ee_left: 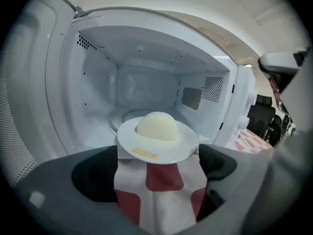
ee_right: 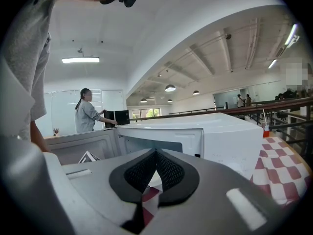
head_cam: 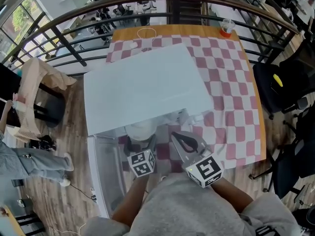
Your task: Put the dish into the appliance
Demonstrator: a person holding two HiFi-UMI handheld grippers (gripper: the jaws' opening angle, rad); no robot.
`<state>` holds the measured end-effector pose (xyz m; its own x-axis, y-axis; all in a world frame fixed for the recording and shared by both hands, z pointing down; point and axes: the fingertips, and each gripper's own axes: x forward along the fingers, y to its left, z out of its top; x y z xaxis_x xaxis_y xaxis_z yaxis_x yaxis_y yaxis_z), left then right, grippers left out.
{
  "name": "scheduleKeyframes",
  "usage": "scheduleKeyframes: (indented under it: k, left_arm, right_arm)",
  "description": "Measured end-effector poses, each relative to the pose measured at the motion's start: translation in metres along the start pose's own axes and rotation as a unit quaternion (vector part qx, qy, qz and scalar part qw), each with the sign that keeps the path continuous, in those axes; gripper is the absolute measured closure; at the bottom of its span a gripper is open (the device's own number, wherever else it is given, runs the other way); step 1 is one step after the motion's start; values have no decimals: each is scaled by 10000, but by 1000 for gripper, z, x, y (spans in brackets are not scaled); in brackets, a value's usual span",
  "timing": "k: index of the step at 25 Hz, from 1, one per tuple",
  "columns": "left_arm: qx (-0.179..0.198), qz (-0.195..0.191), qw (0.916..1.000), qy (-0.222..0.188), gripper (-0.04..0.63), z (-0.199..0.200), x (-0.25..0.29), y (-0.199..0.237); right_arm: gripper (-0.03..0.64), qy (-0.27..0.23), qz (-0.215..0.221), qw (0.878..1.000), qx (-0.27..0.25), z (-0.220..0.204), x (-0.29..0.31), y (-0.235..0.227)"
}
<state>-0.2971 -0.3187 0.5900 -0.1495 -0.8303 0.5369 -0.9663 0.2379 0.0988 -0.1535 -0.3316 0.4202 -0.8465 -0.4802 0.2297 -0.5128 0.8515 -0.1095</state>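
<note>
A white microwave (head_cam: 142, 87) stands on the red-and-white checked cloth (head_cam: 231, 82), its door (head_cam: 106, 171) swung open to the left. In the left gripper view its cavity (ee_left: 146, 87) is lit, and a white dish (ee_left: 157, 142) with a pale dome of food rests at the cavity's mouth. My left gripper (ee_left: 156, 168) is open. Its dark pads (ee_left: 95, 175) stand on either side of the dish's near rim and do not press on it. My right gripper (ee_right: 156, 153) hangs beside it to the right, in front of the microwave, shut with nothing between its pads. From the head view, both grippers (head_cam: 141, 144) sit low at the table's near edge.
A clear cup with an orange base (head_cam: 226, 28) stands at the table's far right corner. A railing (head_cam: 74, 48) curves behind the table. Black chairs (head_cam: 280, 87) stand to the right. A person (ee_right: 88, 111) stands far off in the right gripper view.
</note>
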Motion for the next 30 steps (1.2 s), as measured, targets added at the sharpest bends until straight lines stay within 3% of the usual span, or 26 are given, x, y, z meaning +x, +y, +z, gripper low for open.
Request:
scheduleKeyframes:
  k: [12,30]
  left_arm:
    - [52,443,9988,192,119,17,22,15]
    - [317,457,9977,399,282,36,38,16]
  right_arm:
    - [618,-22,-106,9999,44,-2,-4,-8]
    - [618,-78,-198,9997,82,0,-6,-12]
